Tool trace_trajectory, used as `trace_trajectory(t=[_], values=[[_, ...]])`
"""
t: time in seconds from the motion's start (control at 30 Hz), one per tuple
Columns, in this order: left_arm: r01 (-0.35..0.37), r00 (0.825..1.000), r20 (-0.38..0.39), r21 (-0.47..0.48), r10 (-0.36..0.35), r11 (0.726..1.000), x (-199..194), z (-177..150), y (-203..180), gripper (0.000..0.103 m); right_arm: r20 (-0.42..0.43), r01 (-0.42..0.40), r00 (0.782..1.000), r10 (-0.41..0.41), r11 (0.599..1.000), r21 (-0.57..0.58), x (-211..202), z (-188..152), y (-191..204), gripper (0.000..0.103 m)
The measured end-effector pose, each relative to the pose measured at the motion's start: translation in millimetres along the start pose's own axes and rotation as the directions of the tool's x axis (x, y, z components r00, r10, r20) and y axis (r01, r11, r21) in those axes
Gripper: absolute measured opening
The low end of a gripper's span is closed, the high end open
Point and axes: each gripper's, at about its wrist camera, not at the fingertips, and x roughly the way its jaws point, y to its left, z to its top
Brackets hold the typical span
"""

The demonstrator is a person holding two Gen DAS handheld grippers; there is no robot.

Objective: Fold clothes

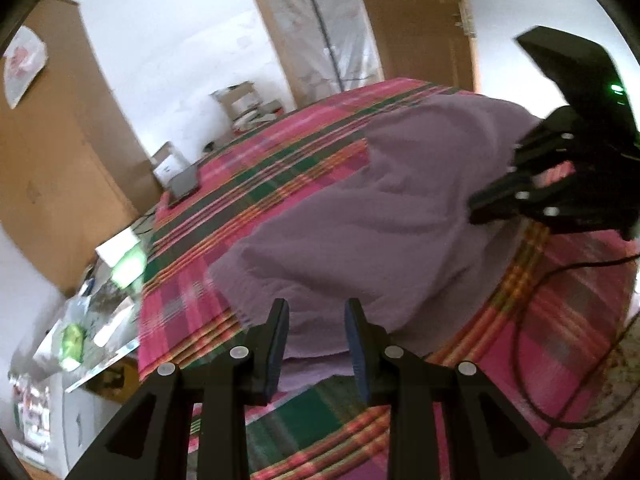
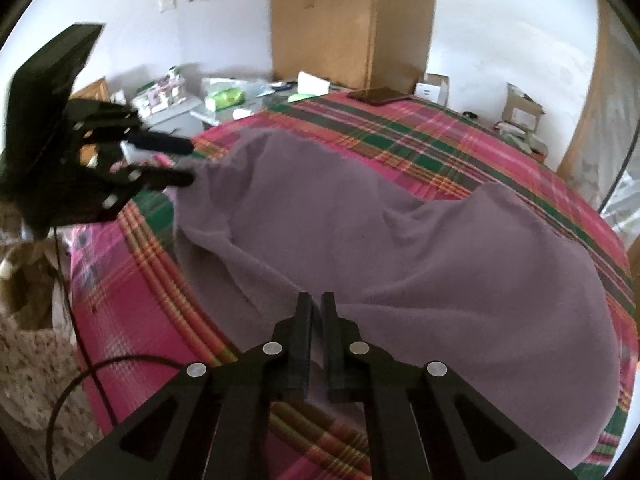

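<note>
A plaid bed (image 2: 400, 136) (wardrobe (image 2: 352, 20) beyond) bears a purple cloth (image 2: 400, 248) lying seemingly crosswise; right gripper (image 2: 316, 304) jaws together on its hem, left gripper (image 1: 318, 312) jaws apart.

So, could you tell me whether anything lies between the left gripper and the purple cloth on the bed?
Nothing visible does. The left gripper has its jaws apart right at the near edge of the purple cloth, which lies rumpled on the plaid bedspread. The black cable runs off to one side, clear of that path.
</note>
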Motion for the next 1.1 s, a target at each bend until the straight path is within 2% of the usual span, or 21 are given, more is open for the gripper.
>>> trace_trajectory(t=[0.13, 0.37, 0.53, 0.7, 0.8, 0.93, 0.97, 1.03, 1.1], values=[[0.038, 0.999, -0.003, 0.077, -0.038, 0.996, 5, 2, -17, 0.029, 0.000, 0.005, 1.000, -0.005, 1.000, 0.002, 3, 0, 1, 0.004], [0.037, 0.999, -0.031, 0.164, -0.032, 0.986, 16, 6, -38, 0.029, 0.009, 0.018, 1.000, -0.019, 0.999, 0.044, 7, 4, -6, 0.004], [0.057, 0.996, -0.073, 0.168, -0.045, 0.984, 30, 8, -41, 0.031, 0.006, 0.009, 1.000, -0.009, 0.998, 0.068, 11, 3, -11, 0.004], [0.063, 0.993, -0.109, 0.241, -0.038, 0.969, 41, 4, -57, 0.031, -0.003, -0.006, 1.000, 0.006, 0.996, 0.084, 12, 0, -15, 0.004], [0.060, 0.993, -0.110, 0.226, -0.036, 0.972, 46, 6, -55, 0.031, -0.003, -0.018, 1.000, 0.018, 0.996, 0.091, 9, -3, -17, 0.005], [0.067, 0.993, -0.103, 0.180, -0.049, 0.981, 48, 11, -46, 0.028, 0.001, -0.019, 1.000, 0.019, 0.996, 0.082, -2, -8, -19, 0.016], [0.068, 0.994, -0.098, 0.171, -0.052, 0.983, 47, 12, -45, 0.026, 0.002, -0.021, 1.000, 0.021, 0.997, 0.075, -5, -10, -19, 0.022], [0.069, 0.995, -0.087, 0.144, -0.057, 0.987, 45, 15, -39, 0.014, 0.004, -0.022, 1.000, 0.022, 0.998, 0.060, -12, -14, -20, 0.029], [0.068, 0.995, -0.076, 0.111, -0.060, 0.991, 44, 19, -33, 0.010, 0.013, -0.004, 1.000, 0.003, 0.999, 0.042, -20, -17, -21, 0.032]])
